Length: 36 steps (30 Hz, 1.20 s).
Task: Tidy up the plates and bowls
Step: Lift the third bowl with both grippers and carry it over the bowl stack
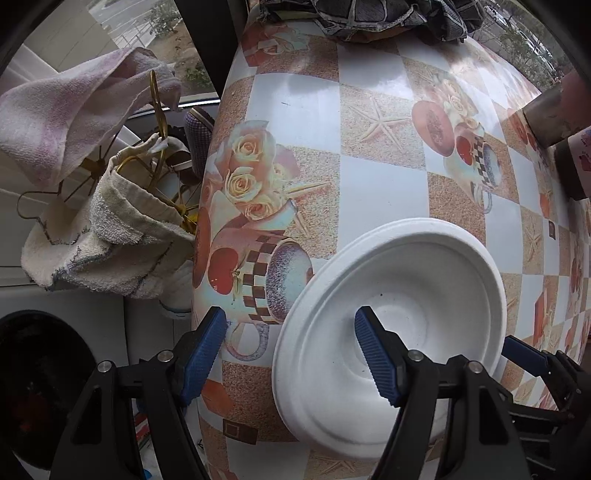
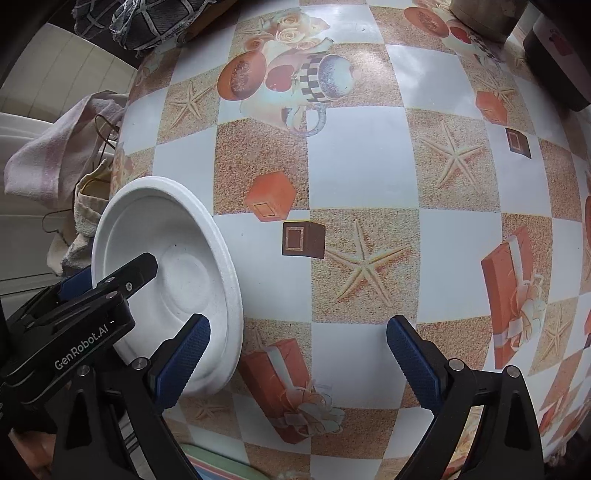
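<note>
White foam plate (image 1: 406, 295) lies on table w/ checkered oilcloth (image 1: 369, 129), near its left edge. Left gripper (image 1: 291, 354) spread: rt finger over plate well, lt finger over cloth outside rim, nothing pinched. Right gripper (image 2: 299, 354) spread, empty; lt finger at plate's right rim, contact unclear. Towels (image 1: 92, 236) hang off table at left. Dark cloth (image 1: 388, 18) at far edge.

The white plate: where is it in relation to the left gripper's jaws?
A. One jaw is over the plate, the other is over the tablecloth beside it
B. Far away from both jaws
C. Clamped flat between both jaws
A: in the left wrist view, the left gripper straddles the rim of the white plate, with one jaw over the plate and the other over the tablecloth.
</note>
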Each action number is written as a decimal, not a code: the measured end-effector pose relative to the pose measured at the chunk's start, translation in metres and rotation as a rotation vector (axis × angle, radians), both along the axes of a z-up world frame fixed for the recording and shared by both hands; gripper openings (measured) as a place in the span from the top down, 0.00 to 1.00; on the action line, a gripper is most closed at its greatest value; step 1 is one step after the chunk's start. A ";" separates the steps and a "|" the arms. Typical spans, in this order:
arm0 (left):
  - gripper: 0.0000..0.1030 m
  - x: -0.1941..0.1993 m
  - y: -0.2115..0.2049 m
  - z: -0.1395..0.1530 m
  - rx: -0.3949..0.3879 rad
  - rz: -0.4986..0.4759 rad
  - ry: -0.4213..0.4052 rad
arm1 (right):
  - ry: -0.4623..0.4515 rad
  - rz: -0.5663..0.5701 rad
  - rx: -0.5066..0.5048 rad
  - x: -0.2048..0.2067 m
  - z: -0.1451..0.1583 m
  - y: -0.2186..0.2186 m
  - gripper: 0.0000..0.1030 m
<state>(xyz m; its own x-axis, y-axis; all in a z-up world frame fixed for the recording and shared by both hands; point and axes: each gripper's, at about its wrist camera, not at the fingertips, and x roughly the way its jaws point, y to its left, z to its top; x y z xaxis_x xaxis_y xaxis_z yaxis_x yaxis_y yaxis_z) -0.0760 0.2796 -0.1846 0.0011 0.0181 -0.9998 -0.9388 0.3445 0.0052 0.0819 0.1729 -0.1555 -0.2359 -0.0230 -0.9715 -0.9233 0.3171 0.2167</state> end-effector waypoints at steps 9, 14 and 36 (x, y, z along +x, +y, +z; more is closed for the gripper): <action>0.65 0.034 -0.023 -0.002 -0.016 -0.158 0.022 | 0.097 -0.002 0.003 -0.012 -0.007 0.000 0.80; 0.65 0.048 -0.052 -0.004 -0.048 -0.184 0.014 | 0.095 0.023 -0.038 -0.002 -0.008 -0.024 0.80; 0.65 0.073 -0.218 -0.010 -0.145 -0.315 0.032 | 0.085 -0.039 -0.164 0.035 -0.010 -0.167 0.79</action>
